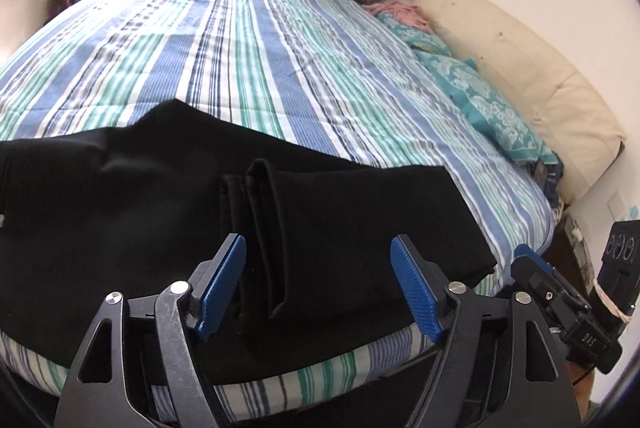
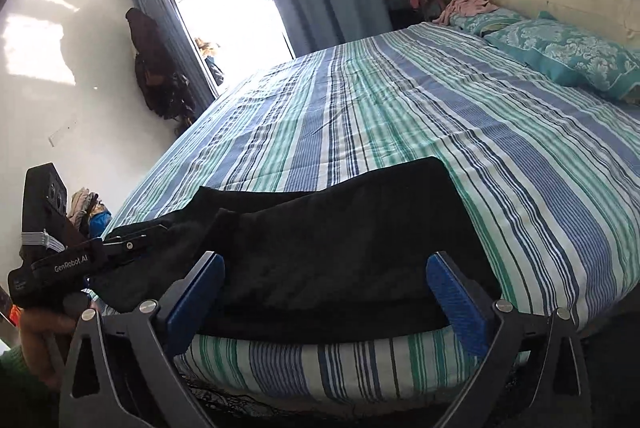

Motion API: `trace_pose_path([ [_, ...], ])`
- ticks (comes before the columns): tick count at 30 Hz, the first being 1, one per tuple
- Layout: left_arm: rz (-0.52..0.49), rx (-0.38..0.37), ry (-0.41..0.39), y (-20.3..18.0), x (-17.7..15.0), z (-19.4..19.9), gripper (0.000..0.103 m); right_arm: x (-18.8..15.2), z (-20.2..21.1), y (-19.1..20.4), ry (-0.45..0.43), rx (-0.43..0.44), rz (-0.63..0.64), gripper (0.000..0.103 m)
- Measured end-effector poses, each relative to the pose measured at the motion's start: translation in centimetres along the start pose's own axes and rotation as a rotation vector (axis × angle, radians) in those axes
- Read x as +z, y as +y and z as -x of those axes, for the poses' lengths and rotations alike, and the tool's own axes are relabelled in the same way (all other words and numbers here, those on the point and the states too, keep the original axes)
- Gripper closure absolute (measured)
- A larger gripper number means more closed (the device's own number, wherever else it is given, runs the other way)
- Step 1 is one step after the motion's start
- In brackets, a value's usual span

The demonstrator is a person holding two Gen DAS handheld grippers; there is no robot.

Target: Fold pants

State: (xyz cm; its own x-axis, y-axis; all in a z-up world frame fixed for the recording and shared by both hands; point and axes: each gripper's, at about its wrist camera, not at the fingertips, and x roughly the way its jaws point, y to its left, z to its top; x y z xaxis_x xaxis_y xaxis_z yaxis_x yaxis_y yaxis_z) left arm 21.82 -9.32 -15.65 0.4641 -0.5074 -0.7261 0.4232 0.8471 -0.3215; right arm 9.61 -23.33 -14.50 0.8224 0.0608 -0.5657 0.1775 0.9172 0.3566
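Black fabric pants (image 1: 168,196) lay folded on the near edge of the bed with the blue, green and white striped cover (image 1: 260,60), leg ends doubled back on top into a loose ridge of hems (image 1: 256,224). Left gripper (image 1: 320,280) hung above the pile, blue pads apart, nothing between them, released. Right gripper (image 2: 324,304) likewise spread wide over the right end of the pants (image 2: 340,248), empty, no cloth pinched. Each tool showed at the margin of the other's view.

Fold looked nearly done, judging by the compact stack.

Risks: the pile sat right at the mattress edge, so a nudge from either tool could drag it off the side. The top hems stood up unpressed and could spring open or slide. A pinch on only the top layer would peel the fold apart on the next lift. Teal patterned pillows (image 2: 568,52) and cream headboard cushion (image 1: 532,96) sat well apart, no interference.
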Motion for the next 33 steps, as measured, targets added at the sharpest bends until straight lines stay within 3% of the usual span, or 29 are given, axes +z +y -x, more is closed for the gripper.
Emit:
trace_pose_path([
  [6, 0.009, 0.073, -0.005, 1.4, -1.8, 1.5, 0.018, -0.3, -0.5, -0.2, 0.028, -0.026, 0.024, 0.002],
  [11, 0.042, 0.096, -0.007, 3.0, -3.0, 2.8, 0.016, -0.1, -1.4, -0.5, 0.029, 0.027, -0.002, 0.0],
  [15, 0.054, 0.12, -0.014, 3.6, -3.4, 3.2, 0.016, 0.0, -1.4, 0.0, 0.021, -0.006, 0.026, 0.0],
  [19, 0.066, 0.102, -0.035, 3.5, -3.3, 3.6, 0.017, -0.1, -1.5, 0.3, 0.024, -0.089, 0.057, 0.0],
  [23, 0.02, 0.056, -0.039, 2.1, -2.9, 3.8, 0.018, 0.1, -0.9, -0.4, 0.003, -0.103, 0.027, 0.0],
  [27, -0.042, 0.033, -0.025, 0.4, -2.0, 2.7, 0.027, 0.3, -0.8, -1.5, 0.004, -0.115, -0.017, 0.0],
  [30, -0.084, 0.077, -0.018, -0.5, -1.1, 1.1, 0.029, 0.4, -0.8, -1.7, 0.011, -0.117, -0.024, 0.0],
  [32, -0.099, 0.11, 0.017, -1.0, -0.6, -0.6, 0.045, 0.4, -0.7, -1.7, 0.007, -0.118, -0.019, 0.0],
  [33, -0.113, 0.128, 0.053, -1.2, -0.4, -1.7, 0.065, 0.4, -0.7, -1.7, 0.003, -0.12, -0.018, 0.0],
])
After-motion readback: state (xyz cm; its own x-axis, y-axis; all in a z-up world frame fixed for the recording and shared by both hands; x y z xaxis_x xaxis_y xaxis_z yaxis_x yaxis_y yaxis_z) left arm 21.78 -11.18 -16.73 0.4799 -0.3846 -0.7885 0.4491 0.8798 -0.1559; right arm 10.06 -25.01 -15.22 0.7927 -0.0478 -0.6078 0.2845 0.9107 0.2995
